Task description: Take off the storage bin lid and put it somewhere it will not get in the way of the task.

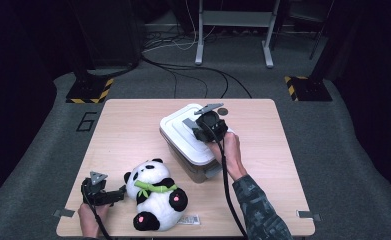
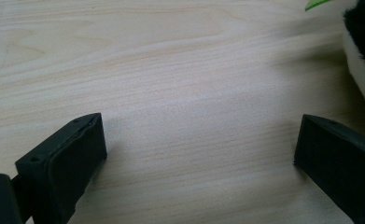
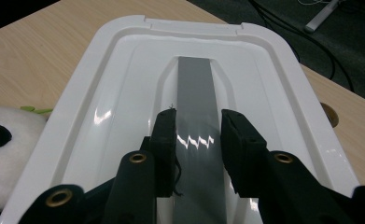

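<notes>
Overhead, the right gripper (image 1: 199, 129) sits on the white lid (image 1: 180, 125) of a clear box (image 1: 193, 167) near the middle of a wooden table (image 1: 128, 125). Seen along that gripper (image 3: 198, 126), the two black jaws stand a narrow gap apart, one on each side of a grey strip (image 3: 195, 84) that runs down the lid's (image 3: 124, 79) sunken middle. Whether they are pinching the strip or merely resting against it cannot be told. The right hand (image 1: 228, 150) reaches in from the front edge, with a camouflage sleeve (image 1: 255, 205) behind it.

Near the front left corner, the left gripper (image 1: 118, 194) lies low over the table, its tips just beside the head of a plush panda (image 1: 155, 197). Its own view shows that gripper (image 2: 199, 140) spread wide with bare wood (image 2: 171, 70) between the jaws, holding nothing; the panda's (image 2: 362, 70) fur edges in at the right. The panda lies on its back, a green bamboo sprig (image 1: 155, 187) across its chest, just in front of the box and to its left.
</notes>
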A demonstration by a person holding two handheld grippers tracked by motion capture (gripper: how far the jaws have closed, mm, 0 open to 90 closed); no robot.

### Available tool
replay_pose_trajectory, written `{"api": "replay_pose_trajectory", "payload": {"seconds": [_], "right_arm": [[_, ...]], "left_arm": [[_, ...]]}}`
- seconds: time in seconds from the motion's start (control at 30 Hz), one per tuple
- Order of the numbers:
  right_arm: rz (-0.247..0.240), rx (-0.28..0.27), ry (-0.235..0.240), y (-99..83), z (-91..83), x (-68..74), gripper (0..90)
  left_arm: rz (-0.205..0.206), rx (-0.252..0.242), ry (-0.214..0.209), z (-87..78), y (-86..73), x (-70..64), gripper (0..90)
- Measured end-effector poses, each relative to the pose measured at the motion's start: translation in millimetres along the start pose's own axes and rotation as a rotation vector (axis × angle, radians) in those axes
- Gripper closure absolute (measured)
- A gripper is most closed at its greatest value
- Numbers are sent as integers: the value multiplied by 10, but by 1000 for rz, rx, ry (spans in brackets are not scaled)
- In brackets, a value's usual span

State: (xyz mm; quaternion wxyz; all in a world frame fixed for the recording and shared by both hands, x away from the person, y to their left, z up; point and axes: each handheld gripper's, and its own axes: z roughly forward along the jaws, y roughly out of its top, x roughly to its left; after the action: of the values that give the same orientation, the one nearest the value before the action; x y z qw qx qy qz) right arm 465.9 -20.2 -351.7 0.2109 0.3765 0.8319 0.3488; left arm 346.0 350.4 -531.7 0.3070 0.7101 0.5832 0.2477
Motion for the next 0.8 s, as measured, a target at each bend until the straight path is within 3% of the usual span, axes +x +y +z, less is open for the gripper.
{"api": "replay_pose_trajectory", "payload": {"seconds": [0.8], "right_arm": [[38, -67, -47, -51, -385, -208, 665]], "left_arm": [[5, 3, 0, -2, 1, 3, 20]]}}
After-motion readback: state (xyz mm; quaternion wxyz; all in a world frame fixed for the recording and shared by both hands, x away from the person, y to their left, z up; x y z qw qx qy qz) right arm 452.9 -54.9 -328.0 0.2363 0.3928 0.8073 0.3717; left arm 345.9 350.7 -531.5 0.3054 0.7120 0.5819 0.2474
